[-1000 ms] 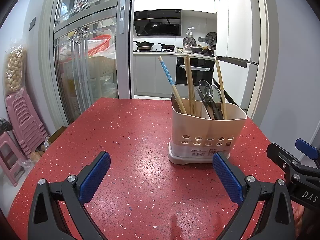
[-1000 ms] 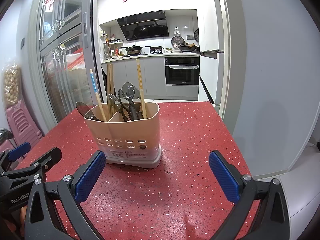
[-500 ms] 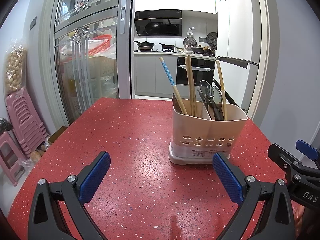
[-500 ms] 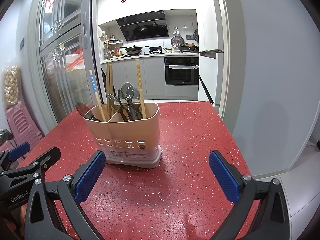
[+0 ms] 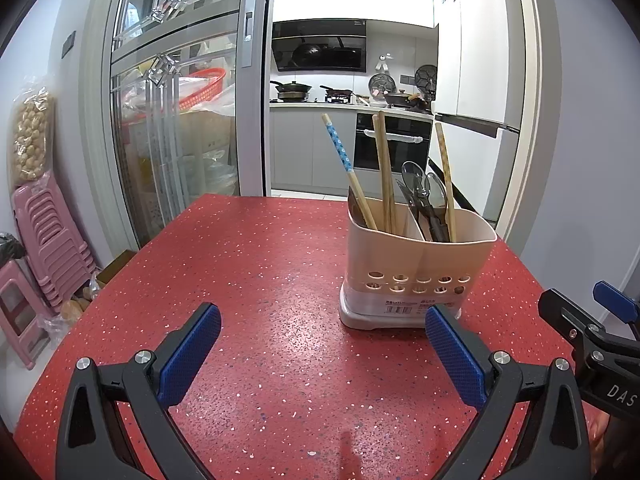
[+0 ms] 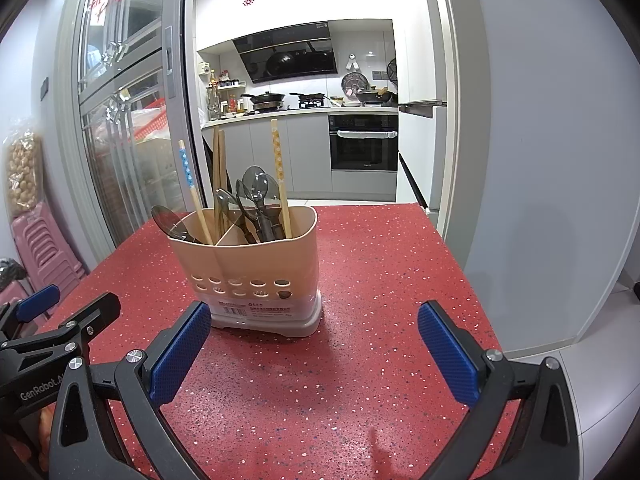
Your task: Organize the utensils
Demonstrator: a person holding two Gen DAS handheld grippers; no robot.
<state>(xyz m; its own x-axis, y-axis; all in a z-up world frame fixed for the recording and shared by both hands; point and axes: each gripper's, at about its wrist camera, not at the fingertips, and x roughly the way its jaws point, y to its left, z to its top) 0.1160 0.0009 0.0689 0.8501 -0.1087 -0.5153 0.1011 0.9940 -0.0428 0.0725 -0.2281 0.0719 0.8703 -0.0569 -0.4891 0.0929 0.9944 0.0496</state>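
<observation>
Over a red table [image 5: 248,264], the left gripper [image 5: 320,354] hangs with its jaws spread wide and nothing between them, the holder [image 5: 416,264] standing just ahead and to its right. In the holder's left compartment a blue-dotted chopstick [image 5: 340,152] leans outward beside two plain chopsticks [image 5: 382,168] and a dark spoon [image 6: 168,220]; the right compartment carries more spoons [image 6: 256,192] and a yellow-patterned chopstick [image 6: 278,164] — the sorting looks unfinished, with chopsticks and spoons mixed on both sides. The right gripper [image 6: 314,354] is likewise released and empty, the holder near its left finger. The risks from here are judgement: the holder looks light and top-heavy with tall sticks, so a sideways tug on a leaning chopstick could tip it or slide it across the smooth top. A pinch aimed at one spoon may catch its neighbours — the handles are bunched too tightly to tell how they overlap. With both tools close together, one could also knock the other.
</observation>
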